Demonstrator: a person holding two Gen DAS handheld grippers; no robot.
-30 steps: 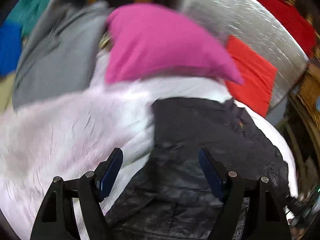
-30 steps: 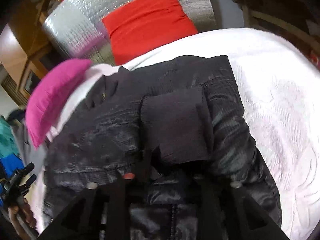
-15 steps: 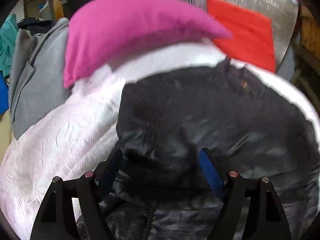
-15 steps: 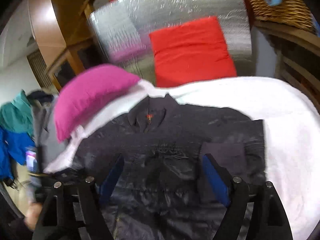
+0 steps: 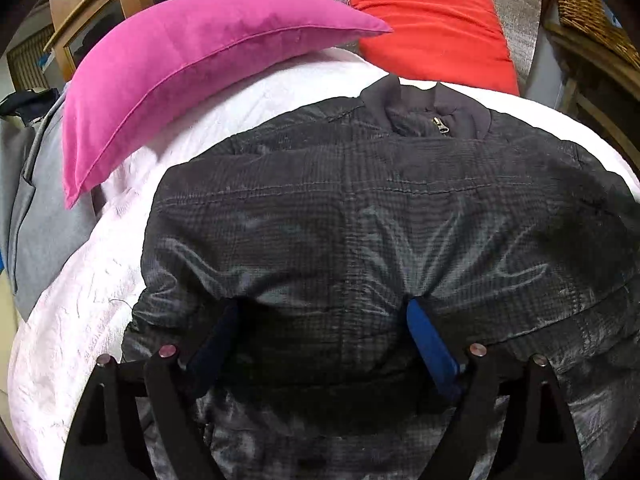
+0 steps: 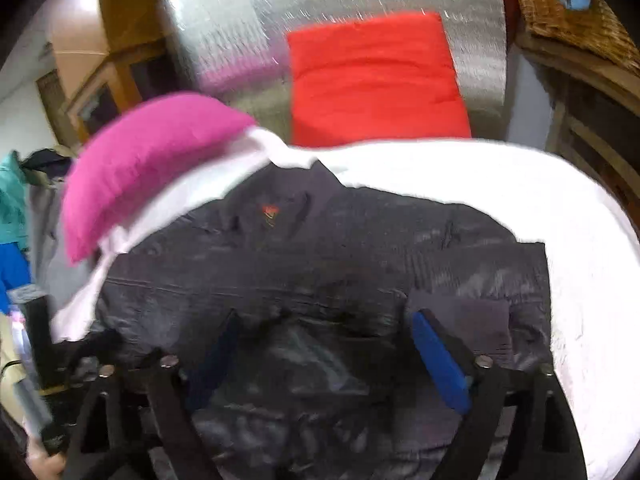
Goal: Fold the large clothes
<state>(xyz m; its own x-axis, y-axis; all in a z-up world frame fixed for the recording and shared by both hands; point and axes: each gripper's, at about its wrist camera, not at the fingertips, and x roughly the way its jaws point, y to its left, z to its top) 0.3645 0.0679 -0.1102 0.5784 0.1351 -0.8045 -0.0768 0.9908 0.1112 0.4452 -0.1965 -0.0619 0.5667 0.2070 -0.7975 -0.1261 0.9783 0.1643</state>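
Both tongs were spreading wider over the jacket (image 5: 360, 208), the left tongs (image 5: 324, 324) with their blue pads dug into its puffed cloth and a bulge of it between them, the right tongs (image 6: 324, 332) over its dark front with nothing pinched. Relative to the jacket, which lay flat on a white bed (image 5: 80, 312) with its zipped collar at the far end, a pink pillow (image 5: 180, 64) sat beyond its left shoulder and a red cushion (image 5: 432, 28) stood past the collar against a silver sheet (image 6: 224, 28).
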